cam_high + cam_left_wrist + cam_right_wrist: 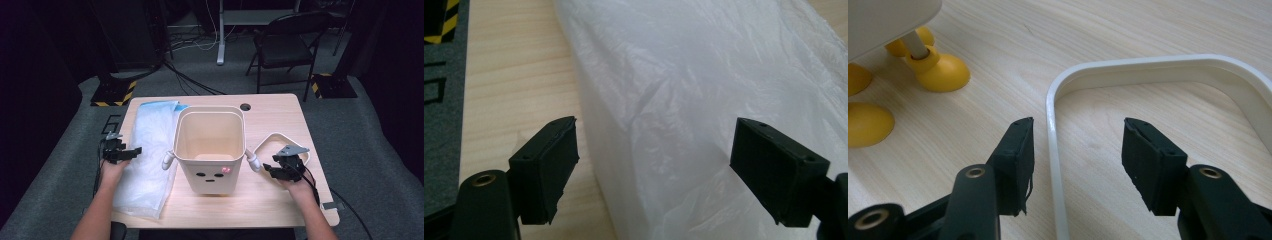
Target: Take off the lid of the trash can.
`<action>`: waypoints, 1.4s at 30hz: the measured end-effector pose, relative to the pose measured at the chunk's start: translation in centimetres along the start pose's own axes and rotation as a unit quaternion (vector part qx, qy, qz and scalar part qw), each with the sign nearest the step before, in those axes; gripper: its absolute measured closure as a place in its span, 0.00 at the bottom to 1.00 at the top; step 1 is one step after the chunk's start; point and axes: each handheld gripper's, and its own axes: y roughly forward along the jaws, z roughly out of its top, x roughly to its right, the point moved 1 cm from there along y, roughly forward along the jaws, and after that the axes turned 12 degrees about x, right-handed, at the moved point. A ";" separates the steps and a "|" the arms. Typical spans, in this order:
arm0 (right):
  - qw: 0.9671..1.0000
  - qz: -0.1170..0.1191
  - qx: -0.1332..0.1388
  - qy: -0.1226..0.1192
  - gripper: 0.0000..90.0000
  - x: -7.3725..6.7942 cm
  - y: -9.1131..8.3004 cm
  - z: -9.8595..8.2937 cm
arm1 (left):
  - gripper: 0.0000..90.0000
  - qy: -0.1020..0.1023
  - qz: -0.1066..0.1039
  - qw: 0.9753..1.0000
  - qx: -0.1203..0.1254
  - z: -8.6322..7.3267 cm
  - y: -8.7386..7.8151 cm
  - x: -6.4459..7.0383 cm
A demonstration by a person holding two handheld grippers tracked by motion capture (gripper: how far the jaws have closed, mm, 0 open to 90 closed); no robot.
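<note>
In the high view I have the left tool at the left middle of the frame, over the left edge of the crumpled translucent white plastic bag, which lies flat on the pale wooden worktop. In the left gripper view its jaws stand wide apart, with the bag's edge running up between them, and grip nothing. At the lower right of the high view my right tool sits at the white rounded-square plastic ring lying flat on the worktop. In the right gripper view its jaws are open and straddle the ring's near rim, not closed on it. The cream plastic bin with a painted face stands upright in the centre, between bag and ring, its yellow feet at the upper left of the right gripper view.
</note>
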 end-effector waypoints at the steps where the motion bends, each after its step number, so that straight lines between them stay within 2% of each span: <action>1: 1.000 -0.001 -0.001 0.003 0.51 0.0 -0.1 -0.1 | 0.16 -0.001 -0.009 1.000 0.002 0.0 0.3 0.3; 4: 1.000 -0.001 0.001 0.004 0.51 0.1 -0.1 -0.1 | 0.16 0.000 -0.006 1.000 -0.012 -0.2 0.8 0.5; 7: 1.000 -0.001 0.002 0.004 0.51 0.1 -0.2 -0.1 | 0.17 -0.005 -0.020 0.999 -0.040 -0.7 1.3 0.4; 8: 1.000 -0.001 0.002 0.004 0.51 0.2 -0.2 -0.1 | 0.18 -0.001 -0.019 0.999 -0.046 -0.7 1.3 0.4; 9: 1.000 -0.001 0.002 0.004 0.51 0.2 -0.2 -0.1 | 0.18 0.002 -0.016 0.999 -0.046 -0.8 1.3 0.4; 11: 1.000 -0.003 -0.002 0.000 0.51 0.1 -0.1 -0.1 | 0.19 0.002 -0.024 0.998 -0.052 -0.8 1.4 0.7; 12: 1.000 -0.002 -0.002 -0.003 0.51 0.0 -0.1 -0.1 | 0.21 0.022 -0.013 0.998 -0.058 -0.9 1.5 1.2; 15: 1.000 -0.002 -0.003 -0.003 0.52 0.0 -0.1 -0.1 | 0.27 0.032 -0.014 0.998 -0.060 -0.9 1.4 1.7; 17: 1.000 -0.001 0.000 -0.004 0.52 -0.1 -0.2 -0.1 | 0.28 0.050 -0.009 0.996 -0.068 -1.0 1.4 2.4; 19: 1.000 0.000 0.000 -0.005 0.52 -0.1 -0.2 0.0 | 0.27 0.054 -0.015 0.996 -0.071 -1.2 1.1 3.5; 21: 1.000 0.001 0.000 -0.004 0.52 -0.1 -0.3 0.0 | 0.27 0.056 -0.018 0.996 -0.070 -1.3 1.0 3.8; 22: 1.000 0.001 0.000 -0.004 0.52 -0.1 -0.3 0.0 | 0.27 0.054 -0.017 0.996 -0.069 -1.4 0.9 4.0; 25: 1.000 0.002 0.000 -0.006 0.52 -0.2 -0.3 0.0 | 0.18 0.050 -0.019 0.996 -0.074 -1.4 0.9 4.5; 27: 1.000 0.002 0.001 -0.006 0.52 -0.2 -0.3 0.0 | 0.15 0.050 -0.020 0.997 -0.062 -1.1 0.9 4.6; 29: 1.000 0.002 0.001 -0.008 0.52 -0.2 -0.3 0.0 | 0.05 0.036 -0.011 0.998 -0.053 -0.5 1.1 4.5; 30: 1.000 0.004 0.001 -0.007 0.52 -0.2 -0.2 0.0 | 0.01 0.025 -0.015 0.998 -0.049 -0.3 1.2 4.4; 32: 1.000 0.004 0.000 -0.007 0.52 -0.2 -0.2 0.0 | 0.00 0.009 -0.021 0.999 -0.040 -0.1 1.5 4.3; 34: 1.000 0.004 -0.001 -0.006 0.52 -0.3 -0.1 0.0 | 0.00 -0.005 -0.020 0.999 -0.043 -0.1 2.1 4.3; 37: 1.000 0.004 -0.002 -0.006 0.52 -0.3 -0.1 0.0 | 0.00 0.003 -0.010 0.999 -0.045 -0.1 2.7 4.4; 38: 1.000 0.004 -0.002 -0.006 0.52 -0.3 0.0 0.0 | 0.00 -0.001 -0.007 0.999 -0.042 -0.2 2.9 4.5; 42: 1.000 0.005 -0.002 -0.005 0.52 -0.3 0.0 -0.1 | 0.00 0.013 -0.001 0.998 -0.057 -0.4 3.6 4.9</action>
